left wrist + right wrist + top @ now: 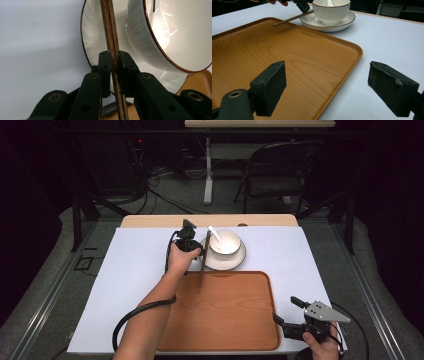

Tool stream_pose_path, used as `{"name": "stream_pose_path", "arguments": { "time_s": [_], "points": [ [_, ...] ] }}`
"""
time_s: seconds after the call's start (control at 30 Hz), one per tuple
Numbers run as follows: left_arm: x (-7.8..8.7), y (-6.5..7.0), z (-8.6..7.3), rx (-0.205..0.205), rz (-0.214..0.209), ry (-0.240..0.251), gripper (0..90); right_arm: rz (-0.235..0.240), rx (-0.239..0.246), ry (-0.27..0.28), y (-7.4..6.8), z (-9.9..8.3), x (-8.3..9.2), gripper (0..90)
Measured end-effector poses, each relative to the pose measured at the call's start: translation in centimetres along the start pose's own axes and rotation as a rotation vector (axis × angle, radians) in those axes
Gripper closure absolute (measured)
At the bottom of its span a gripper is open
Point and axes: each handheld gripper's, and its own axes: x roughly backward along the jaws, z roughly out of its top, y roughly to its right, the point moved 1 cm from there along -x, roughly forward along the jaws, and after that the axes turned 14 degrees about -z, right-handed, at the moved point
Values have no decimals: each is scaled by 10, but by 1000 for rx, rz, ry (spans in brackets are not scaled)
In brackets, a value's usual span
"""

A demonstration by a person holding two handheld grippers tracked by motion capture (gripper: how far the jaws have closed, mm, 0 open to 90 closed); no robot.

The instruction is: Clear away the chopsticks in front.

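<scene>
Left tongs (pixel 113 65) are clamped on a pair of brown chopsticks (pixel 111 37), right next to the saucer (pixel 240 261) at the far side of the table (pixel 135 270). The chopsticks' near ends hang over the tray (pixel 225 320) edge. White bowl (pixel 226 242) on the saucer has a spoon (pixel 214 234) in it. Right tongs (pixel 334 87) are spread wide, holding nothing, by the tray's near right corner.

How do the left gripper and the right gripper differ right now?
The left gripper is shut on a pair of wooden chopsticks, while the right gripper stands wide open and holds nothing. The left gripper sits beside the saucer under the bowl, at the tray's far edge; the right gripper is at the tray's near right corner. Both have black jaws and are hand-held.
</scene>
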Motion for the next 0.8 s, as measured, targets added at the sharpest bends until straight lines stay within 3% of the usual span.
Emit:
{"name": "stream_pose_path", "arguments": {
  "time_s": [0.33,0.8],
  "points": [
    [-3,-3,2,54,11,-16,828,0,0,1,0,0,0,148],
    [-3,-6,5,155,-8,-22,845,-1,2,1,0,0,1,148]
  ]
}}
